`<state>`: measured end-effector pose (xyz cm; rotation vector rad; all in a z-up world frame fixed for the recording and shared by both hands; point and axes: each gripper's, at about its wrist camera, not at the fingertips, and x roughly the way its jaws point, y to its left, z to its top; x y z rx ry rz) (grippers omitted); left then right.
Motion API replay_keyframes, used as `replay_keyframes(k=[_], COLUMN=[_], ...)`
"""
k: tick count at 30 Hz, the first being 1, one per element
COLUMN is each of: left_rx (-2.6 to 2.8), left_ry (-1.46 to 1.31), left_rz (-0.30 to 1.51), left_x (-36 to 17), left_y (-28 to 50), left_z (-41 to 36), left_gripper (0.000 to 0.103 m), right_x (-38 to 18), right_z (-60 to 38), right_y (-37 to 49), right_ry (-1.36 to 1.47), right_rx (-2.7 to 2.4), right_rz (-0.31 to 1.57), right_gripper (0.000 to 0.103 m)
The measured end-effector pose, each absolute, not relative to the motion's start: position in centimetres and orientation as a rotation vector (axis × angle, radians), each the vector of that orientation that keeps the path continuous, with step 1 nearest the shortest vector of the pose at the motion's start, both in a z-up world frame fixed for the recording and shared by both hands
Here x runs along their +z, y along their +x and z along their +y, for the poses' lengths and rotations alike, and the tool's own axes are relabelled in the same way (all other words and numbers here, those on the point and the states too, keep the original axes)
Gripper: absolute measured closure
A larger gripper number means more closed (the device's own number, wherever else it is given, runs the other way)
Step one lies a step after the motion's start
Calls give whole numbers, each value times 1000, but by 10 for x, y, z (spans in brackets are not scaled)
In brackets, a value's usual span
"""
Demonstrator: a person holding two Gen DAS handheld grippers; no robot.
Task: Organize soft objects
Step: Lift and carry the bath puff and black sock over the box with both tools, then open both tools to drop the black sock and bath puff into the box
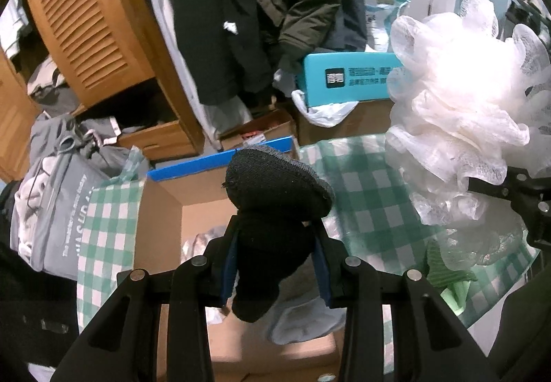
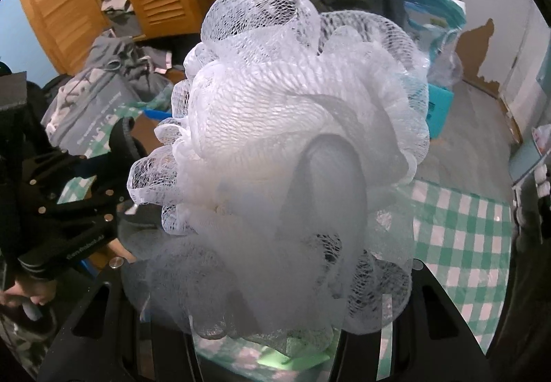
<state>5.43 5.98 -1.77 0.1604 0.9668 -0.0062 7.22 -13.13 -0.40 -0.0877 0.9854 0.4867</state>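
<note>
Fingers of left gripper [image 1: 275,265] clamp a dark knitted sock [image 1: 275,210] above the open cardboard box [image 1: 162,210]. Right gripper [image 2: 275,313] carries a white mesh bath puff [image 2: 286,141] over the green checked tablecloth [image 2: 461,244]; puff hides its fingertips.

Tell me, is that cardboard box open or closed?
Open. The cardboard box has its top open, so its inside wall and pale soft items lying at the bottom show.

From my right wrist camera, the white mesh bath pouf [image 2: 286,155] hides the right tool's [image 2: 272,323] fingertips, so I can't see the pads. In the left view, the black sock [image 1: 275,227] covers much of the cardboard box [image 1: 162,210]; its near wall is cut off. The teal box's [image 1: 347,79] print is too small to read.
</note>
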Motion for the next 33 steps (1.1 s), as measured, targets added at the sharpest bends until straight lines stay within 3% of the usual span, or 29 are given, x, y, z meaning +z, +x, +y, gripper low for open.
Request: replay_keyframes(k=[21,33], left_rx=[83,137], left_ry=[71,49], left_rz=[1022,1065], left_x=[-40,-56], left_y=[50,45], left_z=[129,156], left_gripper=[65,64], right_x=[-26,-33], right_z=[-35,9], right_y=[93,97], right_ry=[-128,-200], right_rx=[611,614], right_rz=[1068,1062], right_gripper=[64,64])
